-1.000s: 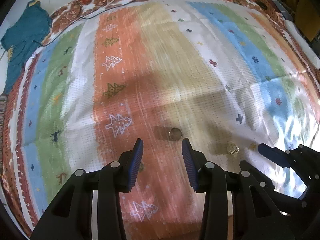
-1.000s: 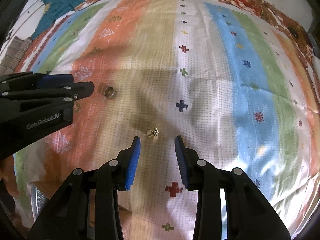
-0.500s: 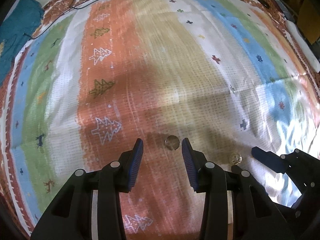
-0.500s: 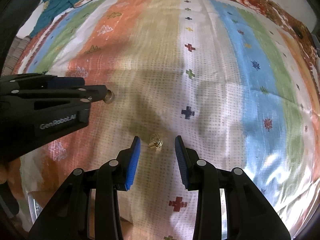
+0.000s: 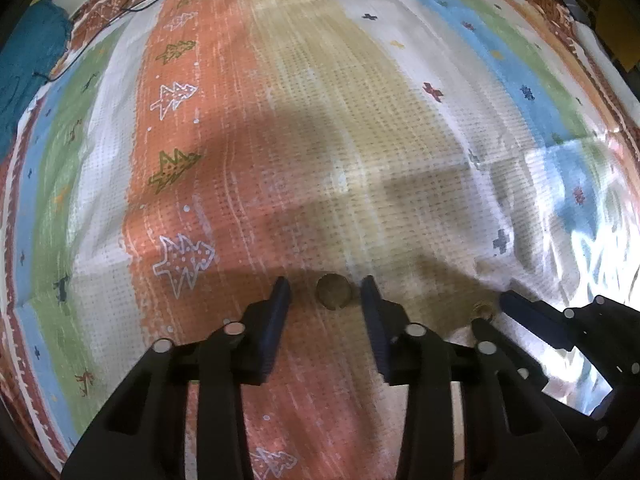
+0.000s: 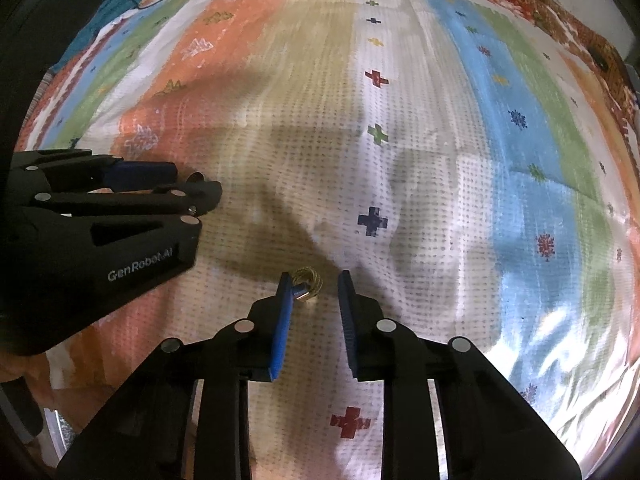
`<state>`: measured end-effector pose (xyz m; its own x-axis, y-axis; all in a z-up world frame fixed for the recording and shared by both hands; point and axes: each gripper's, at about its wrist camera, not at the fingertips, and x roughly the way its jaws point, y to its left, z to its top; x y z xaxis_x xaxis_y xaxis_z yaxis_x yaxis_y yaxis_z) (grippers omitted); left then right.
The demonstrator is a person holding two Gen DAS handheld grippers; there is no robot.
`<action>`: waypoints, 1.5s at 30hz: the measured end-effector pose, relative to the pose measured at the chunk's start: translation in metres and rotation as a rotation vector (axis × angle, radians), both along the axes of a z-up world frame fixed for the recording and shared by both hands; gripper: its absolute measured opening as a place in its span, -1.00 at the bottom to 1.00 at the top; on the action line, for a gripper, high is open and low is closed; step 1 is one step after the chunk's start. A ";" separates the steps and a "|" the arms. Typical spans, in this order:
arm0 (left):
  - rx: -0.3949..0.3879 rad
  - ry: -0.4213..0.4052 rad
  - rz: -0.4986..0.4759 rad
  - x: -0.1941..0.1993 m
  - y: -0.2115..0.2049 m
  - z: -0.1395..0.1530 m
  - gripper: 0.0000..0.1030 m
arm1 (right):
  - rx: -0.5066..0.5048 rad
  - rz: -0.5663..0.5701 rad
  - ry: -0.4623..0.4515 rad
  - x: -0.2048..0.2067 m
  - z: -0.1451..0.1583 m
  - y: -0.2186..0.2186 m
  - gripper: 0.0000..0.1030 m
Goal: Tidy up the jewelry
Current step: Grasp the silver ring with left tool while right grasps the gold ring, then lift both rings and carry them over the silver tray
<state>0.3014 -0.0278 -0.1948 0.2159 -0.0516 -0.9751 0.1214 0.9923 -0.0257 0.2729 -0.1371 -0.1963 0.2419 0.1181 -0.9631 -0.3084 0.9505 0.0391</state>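
A plain dull-gold ring [image 5: 333, 291] lies on the orange stripe of the patterned mat [image 5: 304, 128]. My left gripper [image 5: 325, 285] points down over it, jaws closing, with the ring between the blue pads and a gap on each side. A smaller ornate gold ring [image 6: 306, 283] lies on the white stripe. My right gripper [image 6: 315, 280] straddles it with its jaws closing. The left pad touches the ring and the right pad stands off. In the right wrist view the left gripper [image 6: 196, 190] reaches in from the left, and its ring [image 6: 196, 178] peeks out between the fingertips.
The striped mat covers nearly the whole view. A teal cloth [image 5: 24, 72] and a thin black cable [image 5: 132, 8] lie at its far left corner. A grey metal rim [image 6: 58, 434] shows at the near left, under the left gripper's body.
Both grippers have sunk toward the mat, so each ring now sits between its fingertips instead of ahead of them. Both pairs of jaws have narrowed, the right more.
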 end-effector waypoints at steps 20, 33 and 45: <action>0.035 -0.082 -0.012 -0.039 0.000 0.037 -0.65 | 0.002 0.027 -0.062 -0.014 0.023 -0.003 -0.80; -0.010 -0.161 0.024 -0.065 0.023 0.080 -0.65 | 0.032 0.059 -0.136 -0.042 0.060 0.006 -0.81; -0.014 -0.212 0.041 -0.105 0.031 0.104 -0.65 | 0.026 0.075 -0.175 -0.068 0.077 0.002 -0.81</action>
<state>0.1965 0.0033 -0.0907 0.4186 -0.0518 -0.9067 0.0854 0.9962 -0.0175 0.2054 -0.1355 -0.1192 0.3952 0.1666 -0.9034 -0.3822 0.9241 0.0032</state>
